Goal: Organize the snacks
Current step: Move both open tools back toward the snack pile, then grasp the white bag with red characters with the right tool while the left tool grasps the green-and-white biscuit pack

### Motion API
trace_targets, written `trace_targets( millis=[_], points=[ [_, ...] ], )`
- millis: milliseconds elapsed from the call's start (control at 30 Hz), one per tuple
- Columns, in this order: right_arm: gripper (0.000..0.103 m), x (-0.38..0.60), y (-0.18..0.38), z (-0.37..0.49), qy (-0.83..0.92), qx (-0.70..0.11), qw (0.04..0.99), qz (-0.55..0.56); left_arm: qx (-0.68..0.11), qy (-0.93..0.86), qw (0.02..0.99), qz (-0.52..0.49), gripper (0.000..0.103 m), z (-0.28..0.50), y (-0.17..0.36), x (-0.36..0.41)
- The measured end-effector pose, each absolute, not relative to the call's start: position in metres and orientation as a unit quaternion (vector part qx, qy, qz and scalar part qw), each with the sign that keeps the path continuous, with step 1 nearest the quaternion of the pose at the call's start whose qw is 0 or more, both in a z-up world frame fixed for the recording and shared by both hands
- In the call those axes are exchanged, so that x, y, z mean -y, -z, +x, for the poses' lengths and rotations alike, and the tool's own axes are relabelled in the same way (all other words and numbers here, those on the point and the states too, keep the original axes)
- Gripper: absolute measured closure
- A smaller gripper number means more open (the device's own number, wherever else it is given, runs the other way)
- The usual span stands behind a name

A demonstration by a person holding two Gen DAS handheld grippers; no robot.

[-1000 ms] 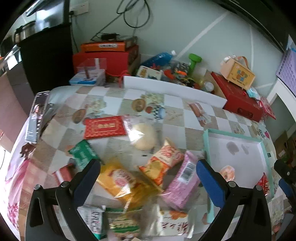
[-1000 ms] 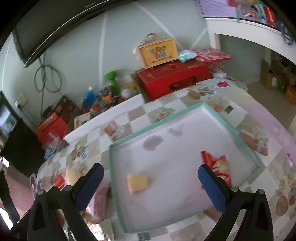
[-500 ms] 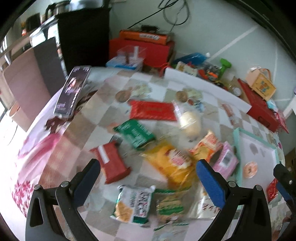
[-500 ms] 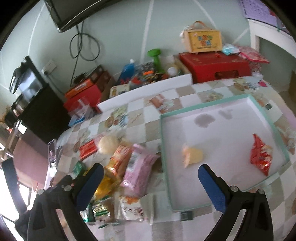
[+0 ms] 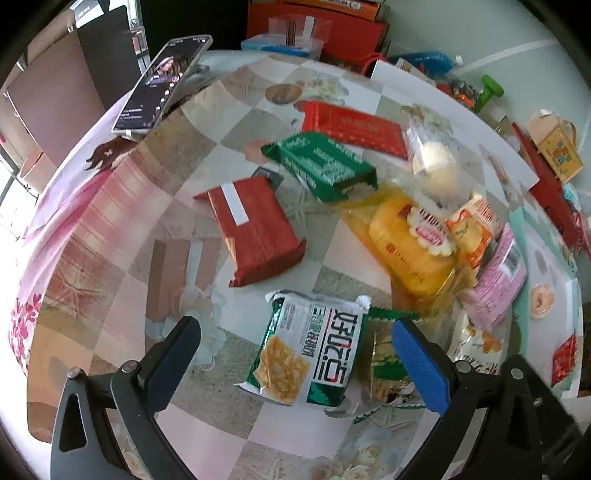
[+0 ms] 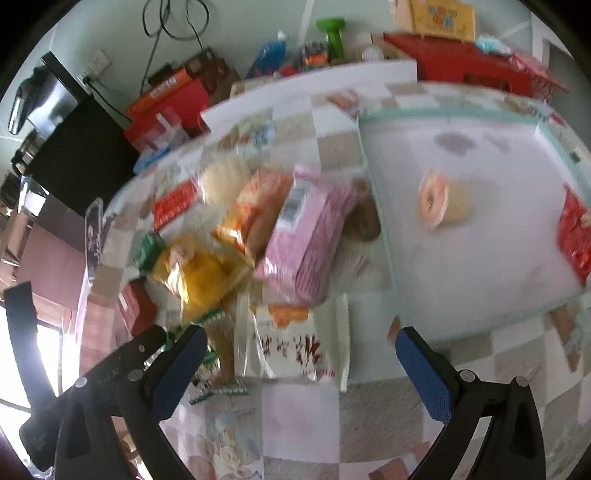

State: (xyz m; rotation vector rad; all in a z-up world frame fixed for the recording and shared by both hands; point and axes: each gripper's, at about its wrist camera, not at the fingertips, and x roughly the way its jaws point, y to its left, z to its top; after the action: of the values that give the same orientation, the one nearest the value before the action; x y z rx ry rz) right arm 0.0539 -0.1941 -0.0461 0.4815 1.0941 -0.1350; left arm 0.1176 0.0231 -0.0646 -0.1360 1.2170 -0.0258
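Note:
A heap of snack packs lies on the checked tablecloth. My left gripper [image 5: 295, 347] is open right over a green and white cracker pack [image 5: 308, 352], with a red pack [image 5: 255, 225], a green pack [image 5: 321, 166] and a yellow bag [image 5: 410, 240] beyond. My right gripper [image 6: 299, 354] is open above a white pack with red print [image 6: 295, 341]; a pink pack [image 6: 308, 236] lies past it. The teal-rimmed white tray [image 6: 384, 229] on the right holds a round snack [image 6: 434, 201] and a red packet [image 6: 574, 230].
A phone [image 5: 162, 83] leans at the table's far left edge. Red boxes [image 6: 465, 64], a green dumbbell [image 6: 334, 33] and bottles crowd the wall behind the table. A long white box [image 6: 306, 94] lies along the table's back edge.
Both grippers swung left and lower over the snack pile. The left one moved from the pink and orange packs to the cracker pack; the right one moved off the tray. Both stayed open.

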Motion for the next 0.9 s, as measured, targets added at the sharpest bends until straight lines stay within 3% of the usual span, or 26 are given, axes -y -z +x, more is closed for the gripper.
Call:
trace_targets(
  millis=[900],
  points=[
    [0.003, 0.140, 0.096, 0.087, 0.090, -0.583, 0.804, 0.075, -0.593, -0.007, 0.801, -0.080, 0.002, 0.126, 0.084, -0.038]
  ],
)
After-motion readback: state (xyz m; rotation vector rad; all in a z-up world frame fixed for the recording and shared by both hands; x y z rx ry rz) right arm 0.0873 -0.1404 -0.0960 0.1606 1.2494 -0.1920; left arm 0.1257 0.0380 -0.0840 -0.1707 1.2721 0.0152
